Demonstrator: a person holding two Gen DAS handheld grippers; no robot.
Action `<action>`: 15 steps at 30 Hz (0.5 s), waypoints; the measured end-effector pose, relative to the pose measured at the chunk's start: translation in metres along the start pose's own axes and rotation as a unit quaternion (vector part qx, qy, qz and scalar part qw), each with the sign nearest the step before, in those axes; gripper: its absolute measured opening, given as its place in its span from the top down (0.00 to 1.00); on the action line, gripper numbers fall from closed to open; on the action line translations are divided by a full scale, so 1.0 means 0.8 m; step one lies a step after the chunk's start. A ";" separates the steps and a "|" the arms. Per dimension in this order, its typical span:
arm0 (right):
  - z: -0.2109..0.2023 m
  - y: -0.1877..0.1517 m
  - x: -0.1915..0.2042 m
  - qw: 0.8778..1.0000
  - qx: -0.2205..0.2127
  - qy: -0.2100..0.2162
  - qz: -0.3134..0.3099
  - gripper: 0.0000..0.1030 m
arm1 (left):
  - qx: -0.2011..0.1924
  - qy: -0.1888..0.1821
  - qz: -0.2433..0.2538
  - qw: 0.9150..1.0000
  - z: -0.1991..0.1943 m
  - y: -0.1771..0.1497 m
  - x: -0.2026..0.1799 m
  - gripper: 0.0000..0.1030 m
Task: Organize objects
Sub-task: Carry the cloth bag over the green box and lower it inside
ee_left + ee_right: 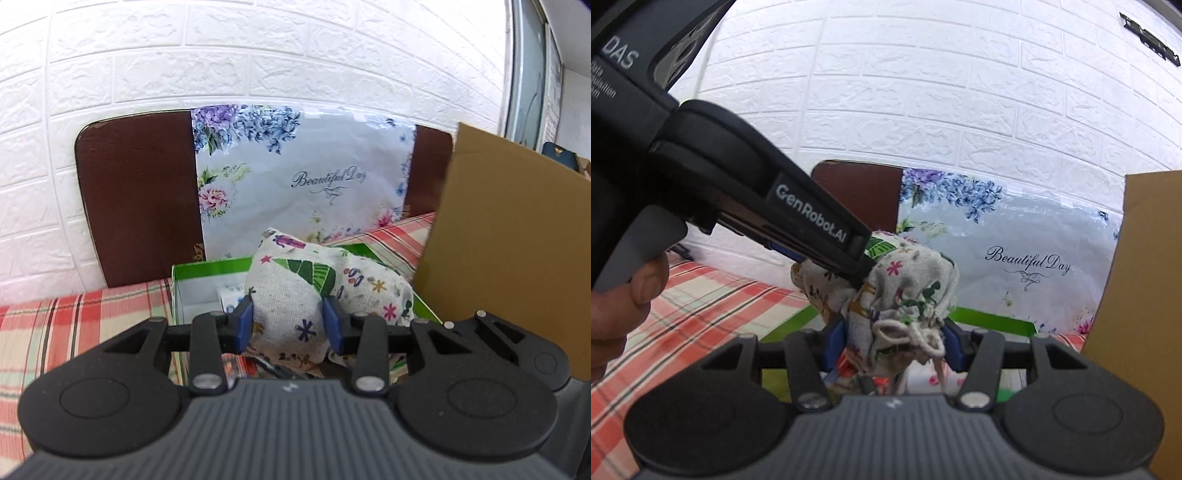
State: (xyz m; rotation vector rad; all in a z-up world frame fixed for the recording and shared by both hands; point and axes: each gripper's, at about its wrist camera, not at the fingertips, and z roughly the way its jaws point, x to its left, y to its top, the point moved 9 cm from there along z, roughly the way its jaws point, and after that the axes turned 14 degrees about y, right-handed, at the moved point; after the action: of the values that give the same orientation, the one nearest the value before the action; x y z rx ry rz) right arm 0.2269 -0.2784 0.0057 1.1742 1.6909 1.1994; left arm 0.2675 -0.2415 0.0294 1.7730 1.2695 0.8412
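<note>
- Two hand-held grippers are on one printed cloth pouch (295, 291), and we see it from both wrist views.
- Our left hand-held gripper (290, 325) has its blue pads (244, 323) pressed into the pouch's sides, so it is clamped on the fabric.
- From the right wrist view, our right hand-held gripper (892, 341) is clamped on the same pouch (905, 288) at its gathered end, where the white drawstring (908, 334) bunches between the pads.
- In that view the left hand-held gripper (860, 273) comes in from 10 o'clock, its black body marked "GenRobot.AI", with its tips meeting the pouch's upper left side.
- We see part of a hand (624, 295) at 9 o'clock gripping that tool's grey trigger.
- We find the pouch over an open green box (207, 269); whether it rests on the contents or is held clear we cannot tell.
- Inside the box, under the pouch, lie colourful packets that are too blurred for us to name.
- The box sits on a bench covered by a red, white and green plaid cloth (74, 314).
- At 12 o'clock behind the box, a floral bag (303, 177) reading "Beautiful Day" leans against a dark brown board (140, 199), which stands against the white brick-pattern wall (258, 55).
- At 3 o'clock a brown cardboard panel (509, 240) stands upright just beside the box.
</note>
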 end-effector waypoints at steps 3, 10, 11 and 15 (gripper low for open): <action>0.023 -0.004 -0.017 1.000 0.009 -0.005 0.007 0.51 | 0.012 0.004 0.000 1.000 0.024 0.002 -0.003 0.59; 0.055 -0.020 -0.042 0.999 0.027 -0.007 0.023 0.50 | 0.028 0.011 0.013 0.999 0.064 0.002 -0.007 0.59; 0.060 -0.022 -0.045 0.999 0.030 -0.010 0.024 0.48 | 0.031 0.014 0.016 0.999 0.069 0.001 -0.008 0.59; 0.080 -0.032 -0.065 0.997 0.052 -0.031 0.046 0.32 | 0.047 0.060 0.039 0.996 0.089 -0.007 -0.006 0.54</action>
State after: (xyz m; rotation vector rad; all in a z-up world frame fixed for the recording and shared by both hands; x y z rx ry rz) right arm 0.2953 -0.3140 -0.0343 1.3524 1.6851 1.1283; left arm 0.3243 -0.2602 -0.0092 1.8811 1.3442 0.9591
